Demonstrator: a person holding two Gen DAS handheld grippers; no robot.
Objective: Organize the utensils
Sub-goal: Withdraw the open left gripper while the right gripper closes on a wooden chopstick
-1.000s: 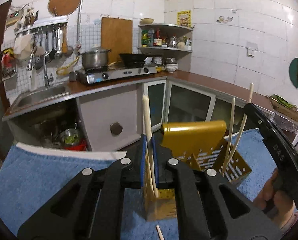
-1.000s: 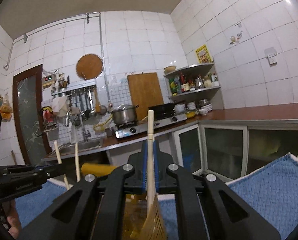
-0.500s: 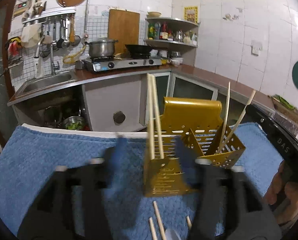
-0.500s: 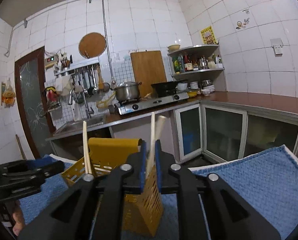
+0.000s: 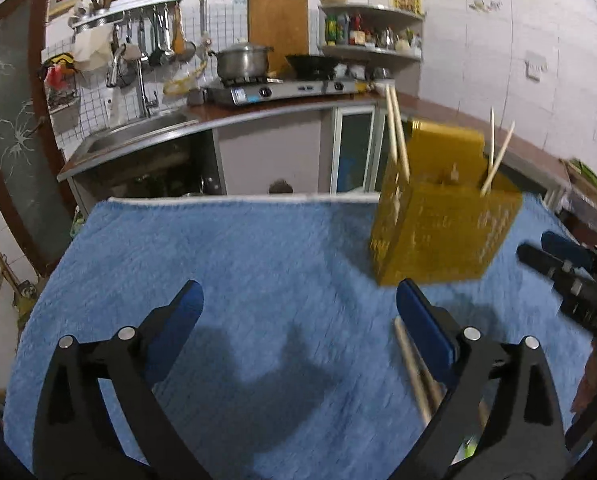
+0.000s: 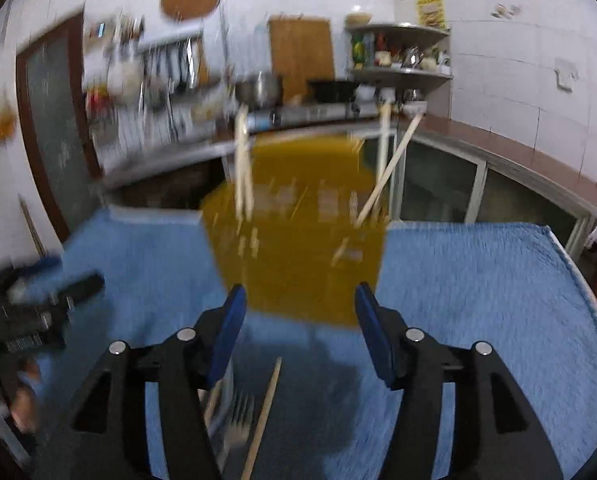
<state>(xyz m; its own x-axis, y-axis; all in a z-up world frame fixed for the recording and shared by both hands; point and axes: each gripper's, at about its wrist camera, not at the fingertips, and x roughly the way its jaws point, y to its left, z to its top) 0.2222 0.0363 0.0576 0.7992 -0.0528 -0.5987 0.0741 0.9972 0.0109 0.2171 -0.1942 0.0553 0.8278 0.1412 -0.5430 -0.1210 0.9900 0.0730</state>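
Now both grippers are empty, where a second ago each was clenched on a chopstick held upright over the yellow utensil holder (image 5: pixel 438 216). The left gripper (image 5: pixel 298 312) has its blue pads spread wide with only the blue towel (image 5: pixel 238 260) between them, and the right gripper (image 6: pixel 300 316) is released as well, its fingers apart just in front of the holder.

Those chopsticks now stand in the holder: a pair (image 5: pixel 396 136) at its left end and two more (image 5: pixel 496 156) leaning at its right end. The holder sits on the far right part of the towel as the left camera sees it.

So that round of dropping-in looks done, and the job has turned to what still lies loose. Near the right gripper a chopstick (image 6: pixel 264 412) rests flat on the towel, with a fork (image 6: pixel 234 420) just left of it, though motion blur softens both. Near the left gripper's right finger a couple more chopsticks (image 5: pixel 412 364) lie flat. I would guess these get picked up next.
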